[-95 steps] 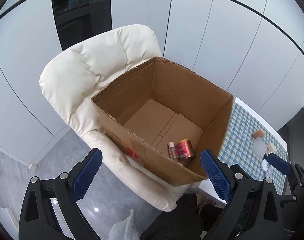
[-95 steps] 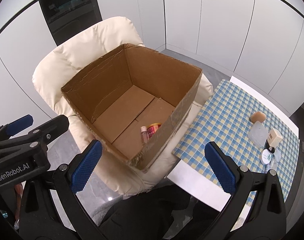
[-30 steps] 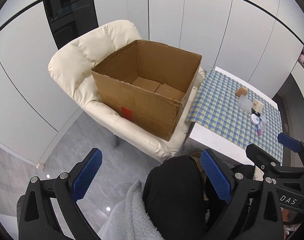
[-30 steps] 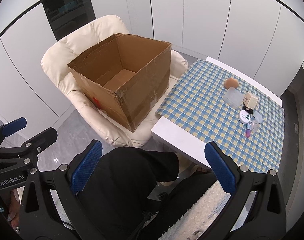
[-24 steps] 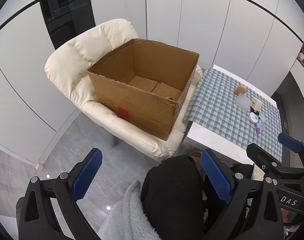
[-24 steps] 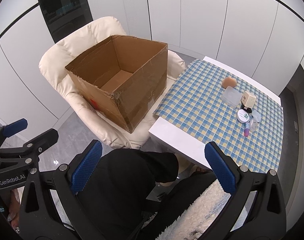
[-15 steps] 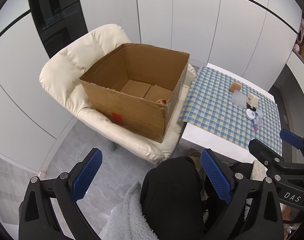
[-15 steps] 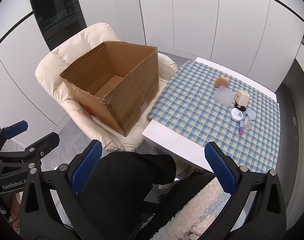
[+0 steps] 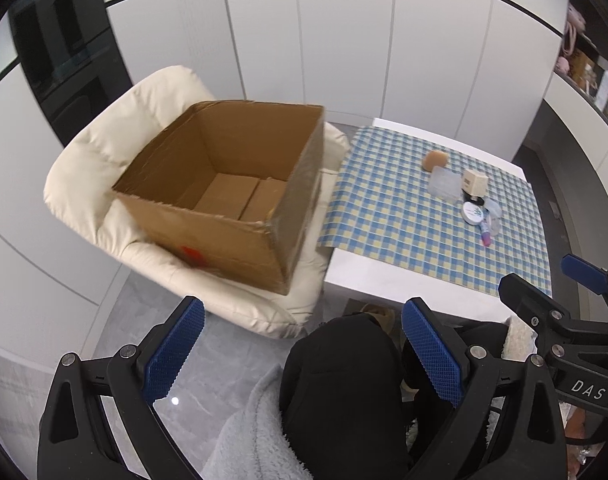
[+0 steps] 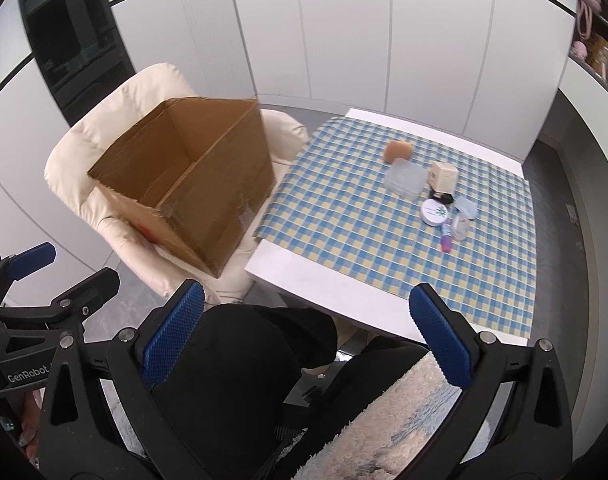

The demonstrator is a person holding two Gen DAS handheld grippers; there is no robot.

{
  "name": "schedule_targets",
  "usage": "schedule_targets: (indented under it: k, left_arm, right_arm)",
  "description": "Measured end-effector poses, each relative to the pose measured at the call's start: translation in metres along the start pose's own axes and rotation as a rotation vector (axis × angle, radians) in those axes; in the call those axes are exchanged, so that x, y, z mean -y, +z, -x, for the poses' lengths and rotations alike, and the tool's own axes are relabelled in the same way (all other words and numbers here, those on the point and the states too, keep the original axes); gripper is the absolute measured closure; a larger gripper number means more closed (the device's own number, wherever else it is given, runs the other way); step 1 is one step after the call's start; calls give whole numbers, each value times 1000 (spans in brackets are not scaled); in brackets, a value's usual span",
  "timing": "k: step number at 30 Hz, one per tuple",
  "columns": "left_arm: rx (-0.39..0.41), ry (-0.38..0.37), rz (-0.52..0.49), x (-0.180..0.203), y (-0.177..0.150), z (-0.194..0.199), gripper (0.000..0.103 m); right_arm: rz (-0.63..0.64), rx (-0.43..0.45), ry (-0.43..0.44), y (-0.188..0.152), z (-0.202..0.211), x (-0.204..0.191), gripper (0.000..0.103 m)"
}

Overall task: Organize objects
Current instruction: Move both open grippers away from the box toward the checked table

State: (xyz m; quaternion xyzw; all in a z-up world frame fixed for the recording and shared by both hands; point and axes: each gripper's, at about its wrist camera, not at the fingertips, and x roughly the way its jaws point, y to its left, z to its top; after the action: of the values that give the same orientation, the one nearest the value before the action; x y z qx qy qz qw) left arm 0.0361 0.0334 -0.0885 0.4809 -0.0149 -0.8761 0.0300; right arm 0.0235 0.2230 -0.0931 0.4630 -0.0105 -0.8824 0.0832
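Observation:
An open cardboard box point(image 9: 224, 184) point(image 10: 192, 184) rests on a cream armchair point(image 9: 104, 152) point(image 10: 116, 120). On the checked cloth point(image 10: 363, 240) point(image 9: 423, 232) lie a brown sponge point(image 10: 398, 151) point(image 9: 435, 159), a clear flat case point(image 10: 403, 179), a small beige cube box point(image 10: 443, 176) point(image 9: 475, 181), a white round tin point(image 10: 435, 212) point(image 9: 474, 213) and a pink tube point(image 10: 446, 240). My left gripper point(image 9: 302, 356) and my right gripper point(image 10: 305, 340) both stand open and empty, held back over the person's dark lap, well short of box and table.
The white table point(image 10: 304, 280) stands right of the armchair. White cabinet doors point(image 10: 343, 40) line the back wall, with a dark glass panel point(image 10: 64, 40) at the left. A fluffy pale sleeve point(image 10: 383, 420) and grey floor point(image 9: 136, 320) lie below.
Both grippers have pulled back and up from the box and swung right; the table's items now sit nearer the middle, and the bottles inside the box are out of sight.

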Motion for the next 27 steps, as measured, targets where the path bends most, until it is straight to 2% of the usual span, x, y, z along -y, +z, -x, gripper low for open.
schedule_targets:
  k: [18,27]
  left_arm:
    - [-8,-96,-143,77,8,-10,4]
    - [-10,-139,-185,106,13,-15,4]
  right_arm:
    - [-147,4,-93,-18,17,74,0]
    - [-206,8,-145,-28,24,104,0]
